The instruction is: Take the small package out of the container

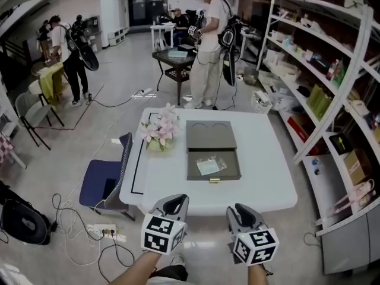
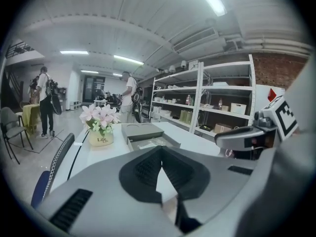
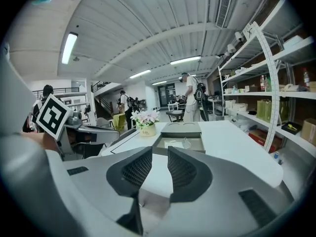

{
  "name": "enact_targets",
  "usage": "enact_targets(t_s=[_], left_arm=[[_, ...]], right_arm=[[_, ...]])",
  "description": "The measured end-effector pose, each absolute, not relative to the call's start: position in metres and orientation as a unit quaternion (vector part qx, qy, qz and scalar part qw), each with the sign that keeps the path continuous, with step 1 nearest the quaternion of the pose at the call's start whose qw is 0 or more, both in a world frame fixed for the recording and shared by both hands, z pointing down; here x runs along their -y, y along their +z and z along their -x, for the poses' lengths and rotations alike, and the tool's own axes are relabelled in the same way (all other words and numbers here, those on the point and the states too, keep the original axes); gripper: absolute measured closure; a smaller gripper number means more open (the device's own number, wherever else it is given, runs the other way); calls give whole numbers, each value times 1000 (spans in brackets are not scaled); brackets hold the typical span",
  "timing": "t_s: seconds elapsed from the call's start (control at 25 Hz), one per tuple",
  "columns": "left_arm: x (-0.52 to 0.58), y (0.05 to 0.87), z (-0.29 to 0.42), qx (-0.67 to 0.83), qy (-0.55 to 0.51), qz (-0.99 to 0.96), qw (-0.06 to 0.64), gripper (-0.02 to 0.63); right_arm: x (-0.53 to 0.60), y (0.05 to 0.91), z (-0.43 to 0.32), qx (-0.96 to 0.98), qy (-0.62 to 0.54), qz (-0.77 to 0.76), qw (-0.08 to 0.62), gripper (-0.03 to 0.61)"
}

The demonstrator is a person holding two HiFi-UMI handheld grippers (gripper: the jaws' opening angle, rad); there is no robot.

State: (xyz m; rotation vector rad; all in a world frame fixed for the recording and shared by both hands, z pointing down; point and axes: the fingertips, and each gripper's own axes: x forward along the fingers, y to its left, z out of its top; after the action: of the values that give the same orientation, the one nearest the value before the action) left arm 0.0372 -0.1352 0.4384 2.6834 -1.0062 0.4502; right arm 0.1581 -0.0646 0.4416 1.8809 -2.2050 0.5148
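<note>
The jaws of the left gripper [image 2: 160, 149] are closed, their dark pads meeting at the tip with nothing between them. The jaws of the right gripper [image 3: 159, 152] stand apart with a clear gap and hold nothing. Both grippers are held side by side at the near edge of the tabletop [image 1: 267, 171], well apart from the task's things.

One small package [image 1: 209, 166], clear and flat, lies inside the pulled-out drawer [image 1: 228, 172] of the one grey container [image 1: 211, 136]. The drawer opens toward the near side, and the package sits near its middle. The container's lid part lies farther back and shows two round outlines. Just left of the container stands one pot of pink flowers [image 1: 159, 132]. These are the only things on the white tabletop, which has a thin black line running along its left part.

One blue chair [image 1: 104, 180] is pushed up against the tabletop's left side. On the grey floor near left lie cables, one white power strip [image 1: 101, 231] and one black bag [image 1: 24, 221]. A tall white shelving unit [image 1: 320, 70], loaded with boxes and bottles, runs along the right wall. Far off, one person in light clothes [image 1: 208, 46] stands beside a small dark table [image 1: 173, 61]. Another person [image 1: 71, 52] stands far left, close to a folding chair draped in yellow cloth [image 1: 50, 82]. Strip lights run across the ceiling.
</note>
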Motion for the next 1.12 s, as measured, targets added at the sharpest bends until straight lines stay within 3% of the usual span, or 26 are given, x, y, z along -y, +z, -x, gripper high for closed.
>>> enact_targets(t_s=[1.12], left_arm=[[269, 464, -55, 337, 165, -918, 130, 611]], right_arm=[[243, 472, -199, 762, 220, -571, 211, 420]])
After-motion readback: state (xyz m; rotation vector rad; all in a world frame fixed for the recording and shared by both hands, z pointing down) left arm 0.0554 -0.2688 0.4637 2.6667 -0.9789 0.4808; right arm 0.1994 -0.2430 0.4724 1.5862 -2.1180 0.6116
